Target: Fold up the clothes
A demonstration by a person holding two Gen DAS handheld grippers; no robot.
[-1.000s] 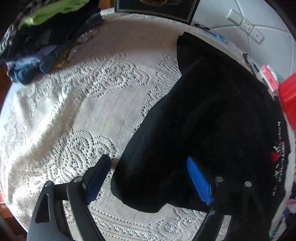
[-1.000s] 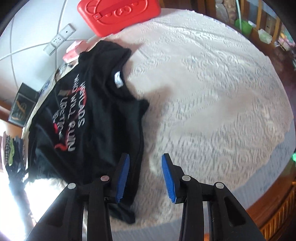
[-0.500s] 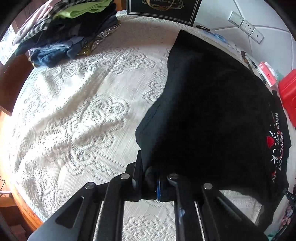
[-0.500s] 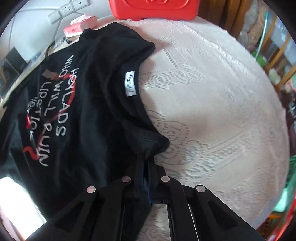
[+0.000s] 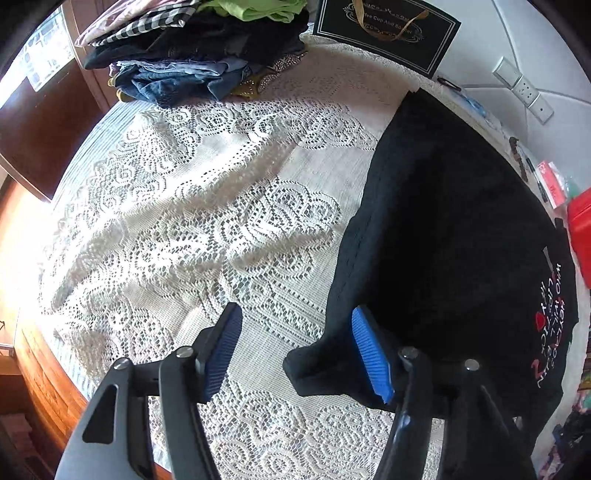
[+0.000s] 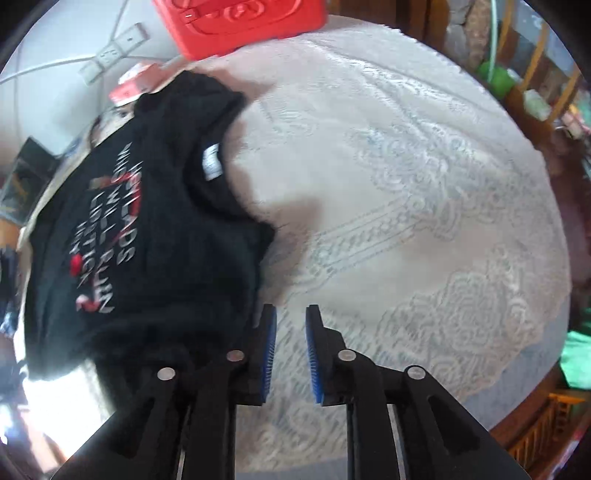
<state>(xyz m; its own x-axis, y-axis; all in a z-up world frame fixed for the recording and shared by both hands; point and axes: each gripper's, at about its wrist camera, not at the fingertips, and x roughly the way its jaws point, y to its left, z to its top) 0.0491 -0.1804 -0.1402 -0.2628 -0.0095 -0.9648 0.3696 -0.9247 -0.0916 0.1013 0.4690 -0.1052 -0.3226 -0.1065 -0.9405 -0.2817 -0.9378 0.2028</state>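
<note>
Both of your grippers are empty right now. Your left gripper (image 5: 297,349) is spread wide just above the lace tablecloth (image 5: 207,229), its right blue pad sitting against the near edge of the black T-shirt (image 5: 443,236) while the left pad hangs over bare lace. Nothing is pinched between them. Your right gripper (image 6: 290,345) is parted by a narrow gap, with only lace showing between the pads; the shirt's dark hem lies just beside and partly behind its left finger.

Past the fingers, the black T-shirt lies spread on the table, printed side up, white and red lettering (image 6: 110,229) showing, the neck label (image 6: 211,162) turned out at the collar. In your left view one folded corner of it bulges just in front of the right pad, and the body stretches away toward the far edge.

Farther back, a stack of folded clothes (image 5: 192,55) sits at the table's far left, next to a black gift bag (image 5: 388,33). A red plastic case (image 6: 240,22) rests beyond the shirt's collar end, with a white power strip (image 6: 110,51) on the wall behind.
</note>
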